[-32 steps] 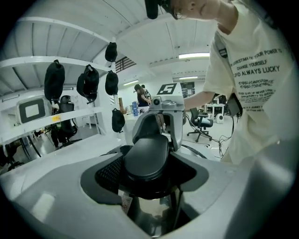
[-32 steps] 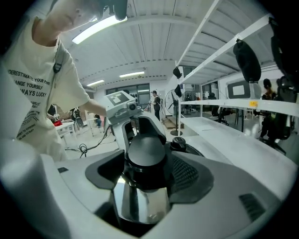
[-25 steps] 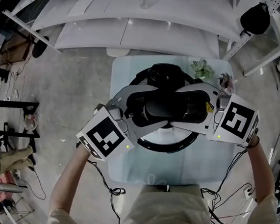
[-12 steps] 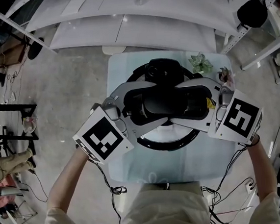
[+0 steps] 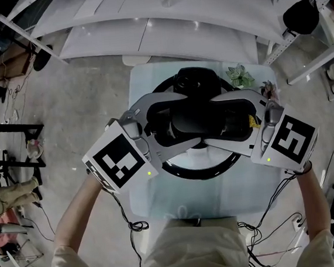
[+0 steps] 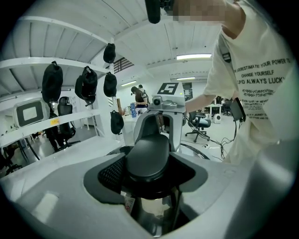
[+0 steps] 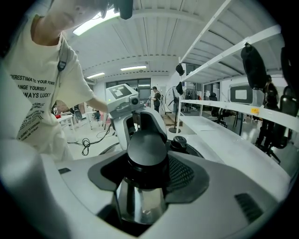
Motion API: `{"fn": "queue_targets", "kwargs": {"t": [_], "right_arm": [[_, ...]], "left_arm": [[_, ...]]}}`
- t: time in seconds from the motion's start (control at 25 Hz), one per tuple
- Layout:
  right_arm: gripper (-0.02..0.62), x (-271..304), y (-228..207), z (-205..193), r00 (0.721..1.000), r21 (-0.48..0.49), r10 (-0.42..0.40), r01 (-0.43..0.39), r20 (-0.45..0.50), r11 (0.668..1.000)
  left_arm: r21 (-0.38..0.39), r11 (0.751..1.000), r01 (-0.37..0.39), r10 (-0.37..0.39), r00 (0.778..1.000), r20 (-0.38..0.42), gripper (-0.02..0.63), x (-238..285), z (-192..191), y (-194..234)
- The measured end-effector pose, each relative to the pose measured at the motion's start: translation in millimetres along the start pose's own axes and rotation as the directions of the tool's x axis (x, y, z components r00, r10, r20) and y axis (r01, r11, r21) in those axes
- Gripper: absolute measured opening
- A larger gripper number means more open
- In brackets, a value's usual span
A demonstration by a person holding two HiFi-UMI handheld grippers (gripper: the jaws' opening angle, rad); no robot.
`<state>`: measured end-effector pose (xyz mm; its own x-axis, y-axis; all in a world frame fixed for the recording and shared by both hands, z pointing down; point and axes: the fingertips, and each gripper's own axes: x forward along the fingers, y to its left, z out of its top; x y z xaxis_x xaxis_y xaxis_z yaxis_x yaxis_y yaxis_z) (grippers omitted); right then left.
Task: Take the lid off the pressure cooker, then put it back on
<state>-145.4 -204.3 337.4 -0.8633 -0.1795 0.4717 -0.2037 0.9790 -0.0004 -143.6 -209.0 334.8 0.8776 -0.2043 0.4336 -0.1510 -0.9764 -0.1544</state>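
Note:
The pressure cooker (image 5: pixel 201 172) stands on a small pale table (image 5: pixel 156 201), its black lid on it. The lid's long black handle (image 5: pixel 200 121) runs across the top. My left gripper (image 5: pixel 175 126) clasps the handle's left end and my right gripper (image 5: pixel 222 122) clasps its right end, fingertips nearly meeting. In the left gripper view the handle (image 6: pixel 147 156) fills the gap between the jaws, with the right gripper (image 6: pixel 161 121) opposite. The right gripper view shows the same handle (image 7: pixel 147 149) wedged between its jaws, shiny metal beneath. A black valve knob (image 7: pixel 179 141) sits behind it.
Two small potted plants (image 5: pixel 241 80) stand at the table's far right corner. White curved shelving (image 5: pixel 162 25) runs behind the table. Cables trail on the floor (image 5: pixel 135 227) at the person's feet. Chairs and other people are far off in the room.
The head view has shifted slightly. Both grippers hold the same place on the handle, and the lid has not moved.

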Motion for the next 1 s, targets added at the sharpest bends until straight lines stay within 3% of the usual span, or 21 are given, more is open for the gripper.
{"fn": "queue_targets", "kwargs": {"t": [0.44,0.64,1.0], "right_arm": [[0.265,-4,1,7,1.0,-0.032,-0.029,0.029,-0.007,0.999],[0.264,-8,6,15,1.0,-0.008,-0.014,0.014,0.014,1.0],[0.264,-18,20,20,1.0,-0.03,-0.031,0.032,0.003,0.999]], "left_arm": [[0.066,0.998,-0.001,0.003,1.0,-0.028,0.296,-5,9,0],[0.02,1.0,0.008,-0.008,1.0,0.008,0.296,-9,15,-3],[0.049,0.999,0.01,-0.01,1.0,0.007,0.296,-14,26,-17]]}}
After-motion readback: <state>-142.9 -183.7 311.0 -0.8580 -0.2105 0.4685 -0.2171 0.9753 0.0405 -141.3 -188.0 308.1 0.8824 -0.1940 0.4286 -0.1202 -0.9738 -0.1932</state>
